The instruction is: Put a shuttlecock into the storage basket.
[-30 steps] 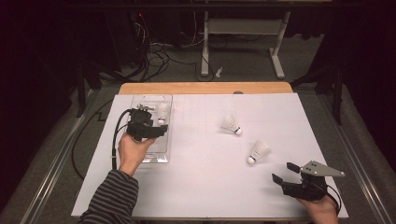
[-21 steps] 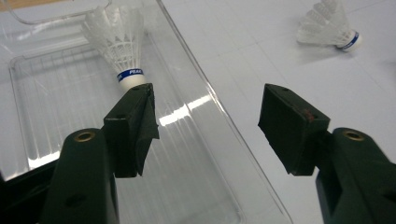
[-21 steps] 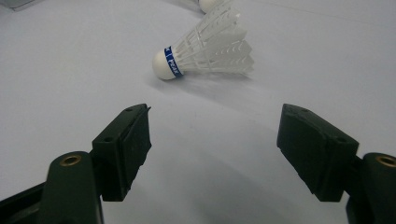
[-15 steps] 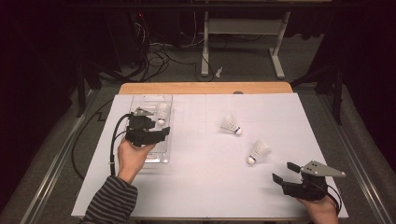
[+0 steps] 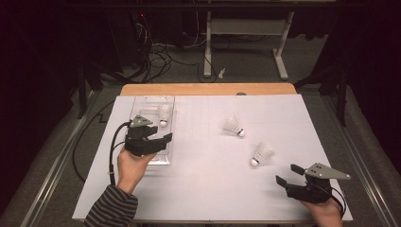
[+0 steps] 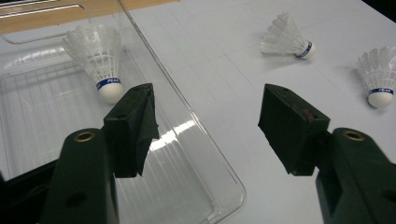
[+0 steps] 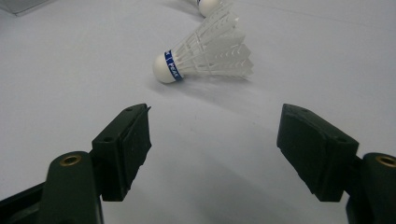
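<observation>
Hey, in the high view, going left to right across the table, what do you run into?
Left gripper over the clear tray → shuttlecock in the tray → shuttlecock at mid-table → shuttlecock nearer the person → right gripper.

We note the left gripper (image 5: 165, 138), jaws wide, has drifted nearer over the clear plastic tray (image 5: 166, 160).
</observation>
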`<state>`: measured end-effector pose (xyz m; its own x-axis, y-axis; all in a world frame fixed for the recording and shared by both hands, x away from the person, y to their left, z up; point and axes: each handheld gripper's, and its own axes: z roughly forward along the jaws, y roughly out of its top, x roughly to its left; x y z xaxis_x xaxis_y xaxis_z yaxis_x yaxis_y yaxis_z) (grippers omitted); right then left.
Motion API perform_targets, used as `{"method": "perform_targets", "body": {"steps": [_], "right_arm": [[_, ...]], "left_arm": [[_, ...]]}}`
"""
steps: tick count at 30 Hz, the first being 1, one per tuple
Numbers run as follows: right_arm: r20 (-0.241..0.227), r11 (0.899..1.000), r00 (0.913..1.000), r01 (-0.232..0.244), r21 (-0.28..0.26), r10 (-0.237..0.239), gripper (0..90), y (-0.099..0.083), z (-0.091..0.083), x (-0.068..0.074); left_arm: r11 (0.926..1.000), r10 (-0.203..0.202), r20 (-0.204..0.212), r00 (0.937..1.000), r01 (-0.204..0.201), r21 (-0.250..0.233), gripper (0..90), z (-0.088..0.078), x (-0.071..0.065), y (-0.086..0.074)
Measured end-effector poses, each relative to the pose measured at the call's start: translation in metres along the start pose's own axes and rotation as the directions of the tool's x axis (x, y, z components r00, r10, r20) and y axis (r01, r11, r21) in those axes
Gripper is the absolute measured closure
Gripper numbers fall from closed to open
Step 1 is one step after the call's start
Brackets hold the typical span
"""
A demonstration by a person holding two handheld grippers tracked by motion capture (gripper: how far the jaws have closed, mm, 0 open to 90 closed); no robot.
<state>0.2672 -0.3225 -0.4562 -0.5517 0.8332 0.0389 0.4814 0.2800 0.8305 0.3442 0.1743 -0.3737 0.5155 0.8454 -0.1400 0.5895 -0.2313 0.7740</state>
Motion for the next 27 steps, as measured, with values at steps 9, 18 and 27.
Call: {"method": "perform_targets", "body": {"steps": [9, 18, 27], "right_arm": [[0.0, 1.0, 1.0, -0.001, 0.001, 0.001, 26.4, 0.0, 0.0, 0.0], [-0.001, 1.0, 1.0, -0.001, 0.003, 0.001, 26.4, 0.0, 0.0, 0.0], [-0.001, 1.0, 1.0, -0.001, 0.004, 0.001, 26.4, 0.0, 0.0, 0.0]], "left_arm": [[0.9998, 0.012, 0.013, 0.9998, -0.012, -0.014, 37.0, -0.005, -0.004, -0.006], [0.9996, 0.007, 0.019, 0.9998, -0.007, -0.027, 37.0, -0.009, -0.005, -0.011], [0.9993, 0.002, 0.036, 0.9994, -0.001, -0.037, 36.9, -0.012, -0.007, -0.017]]}}
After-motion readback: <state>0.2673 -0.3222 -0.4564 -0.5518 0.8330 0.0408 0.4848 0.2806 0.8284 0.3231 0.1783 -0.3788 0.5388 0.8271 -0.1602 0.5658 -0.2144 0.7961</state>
